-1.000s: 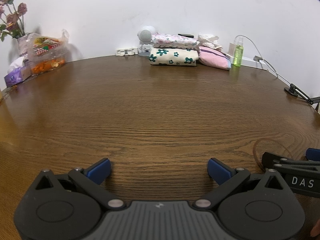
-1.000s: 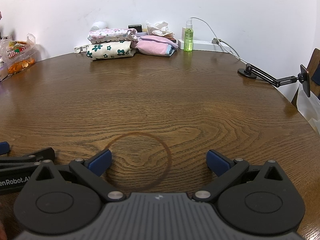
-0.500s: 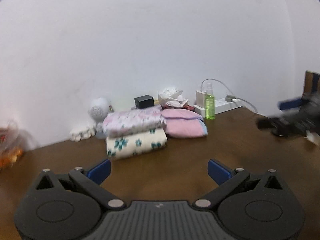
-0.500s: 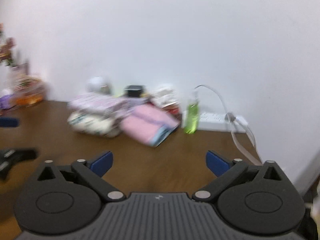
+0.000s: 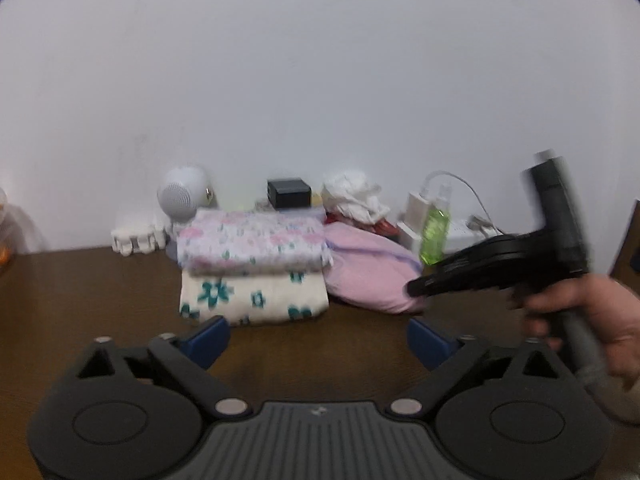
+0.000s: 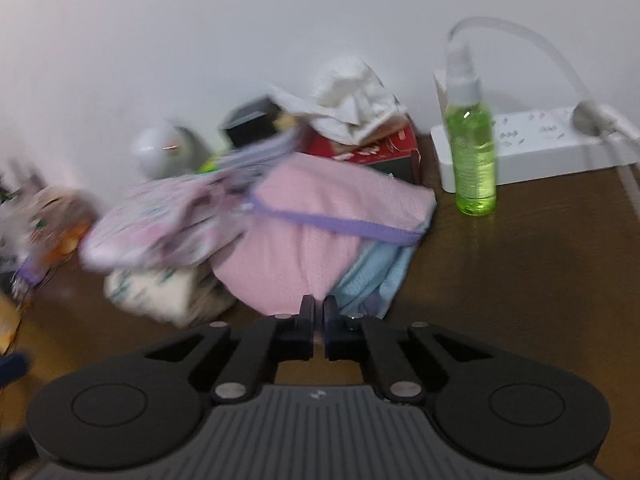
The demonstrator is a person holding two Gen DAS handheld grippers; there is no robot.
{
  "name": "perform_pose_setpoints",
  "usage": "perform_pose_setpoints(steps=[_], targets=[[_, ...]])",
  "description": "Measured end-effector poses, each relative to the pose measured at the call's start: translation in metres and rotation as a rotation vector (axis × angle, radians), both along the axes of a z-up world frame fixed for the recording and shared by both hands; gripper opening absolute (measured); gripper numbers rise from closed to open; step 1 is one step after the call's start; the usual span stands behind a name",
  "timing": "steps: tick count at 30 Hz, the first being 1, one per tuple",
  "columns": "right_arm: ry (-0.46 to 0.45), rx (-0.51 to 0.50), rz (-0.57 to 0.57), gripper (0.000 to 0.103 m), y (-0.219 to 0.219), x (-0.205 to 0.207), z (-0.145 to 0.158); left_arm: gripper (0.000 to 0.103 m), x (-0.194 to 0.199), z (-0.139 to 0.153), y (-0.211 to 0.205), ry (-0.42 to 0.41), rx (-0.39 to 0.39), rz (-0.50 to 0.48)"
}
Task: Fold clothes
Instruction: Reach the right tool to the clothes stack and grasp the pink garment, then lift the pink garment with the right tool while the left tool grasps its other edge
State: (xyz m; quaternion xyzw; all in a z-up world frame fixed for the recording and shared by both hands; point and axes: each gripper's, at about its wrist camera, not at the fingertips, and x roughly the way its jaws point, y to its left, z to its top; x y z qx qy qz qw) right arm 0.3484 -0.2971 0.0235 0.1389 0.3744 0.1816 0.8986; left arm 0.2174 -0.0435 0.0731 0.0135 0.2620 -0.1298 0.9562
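Right gripper [image 6: 319, 322] pinched on pink garment [image 6: 304, 236] edge, frame centre; left gripper [image 5: 318, 338] spread wide, short of floral stack [image 5: 252, 268]

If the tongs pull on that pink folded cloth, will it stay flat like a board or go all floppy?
Probably floppy: the pink cloth looks soft, with rounded, sagging folds. It likely unfolds when lifted, since the right tongs pinch only its near edge. It seems light, though the blue layer underneath might drag along.
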Motion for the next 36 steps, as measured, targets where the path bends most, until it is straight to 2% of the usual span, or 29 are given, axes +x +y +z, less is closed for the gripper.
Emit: perform_pose_setpoints(steps=[2, 4, 7, 10, 13, 15, 16, 18, 22, 24, 27, 29, 30, 31, 32, 33, 34, 36], targets=[[-0.038, -0.005, 0.064, 0.003, -0.010, -0.053, 0.015, 0.092, -0.023, 0.001, 0.011, 0.033, -0.021, -0.031], [-0.040, 0.002, 0.139, 0.003, -0.012, -0.127, 0.026, 0.092, -0.052, 0.001, 0.021, 0.062, -0.047, -0.062], [0.005, 0.040, 0.262, 0.003, -0.002, -0.235, 0.026, 0.094, -0.102, -0.001, 0.035, 0.096, -0.089, -0.121], [0.023, 0.022, 0.388, 0.004, 0.020, -0.343, 0.021, 0.094, -0.162, -0.014, 0.040, 0.142, -0.121, -0.205], [0.029, 0.073, 0.410, 0.010, 0.022, -0.426, 0.027, 0.094, -0.198, -0.031, 0.029, 0.243, -0.166, -0.267], [-0.024, 0.103, 0.320, 0.029, 0.006, -0.464, 0.042, 0.094, -0.209, -0.037, 0.010, 0.273, -0.190, -0.355], [-0.054, 0.112, 0.261, 0.042, -0.004, -0.478, 0.050, 0.094, -0.210, -0.036, -0.002, 0.264, -0.171, -0.383], [-0.083, 0.078, 0.097, 0.043, -0.029, -0.495, 0.061, 0.094, -0.204, -0.035, -0.031, 0.247, -0.115, -0.430], [-0.046, -0.072, -0.161, 0.037, -0.052, -0.500, 0.057, 0.092, -0.179, -0.034, -0.098, 0.219, 0.030, -0.509], [-0.044, -0.105, -0.230, 0.033, -0.050, -0.493, 0.051, 0.092, -0.170, -0.044, -0.131, 0.236, 0.147, -0.502], [-0.048, -0.146, -0.307, 0.032, -0.044, -0.483, 0.044, 0.092, -0.166, -0.057, -0.166, 0.191, 0.298, -0.510], [-0.047, -0.158, -0.333, 0.033, -0.041, -0.476, 0.041, 0.080, -0.166, -0.064, -0.174, 0.174, 0.328, -0.516], [-0.042, -0.158, -0.347, 0.033, -0.041, -0.473, 0.039, 0.062, -0.165, -0.067, -0.178, 0.168, 0.341, -0.519], [-0.034, -0.150, -0.355, 0.032, -0.041, -0.470, 0.036, 0.036, -0.161, -0.068, -0.178, 0.189, 0.313, -0.526], [-0.026, -0.139, -0.362, 0.025, -0.042, -0.468, 0.034, 0.023, -0.157, -0.068, -0.178, 0.211, 0.285, -0.531], [-0.022, -0.151, -0.377, 0.019, -0.043, -0.469, 0.034, 0.002, -0.151, -0.067, -0.174, 0.233, 0.263, -0.503], [-0.023, -0.176, -0.393, 0.014, -0.044, -0.473, 0.035, 0.003, -0.146, -0.065, -0.170, 0.255, 0.241, -0.475], [-0.035, -0.187, -0.411, 0.015, -0.053, -0.486, 0.038, 0.002, -0.136, -0.063, -0.161, 0.276, 0.204, -0.430]])
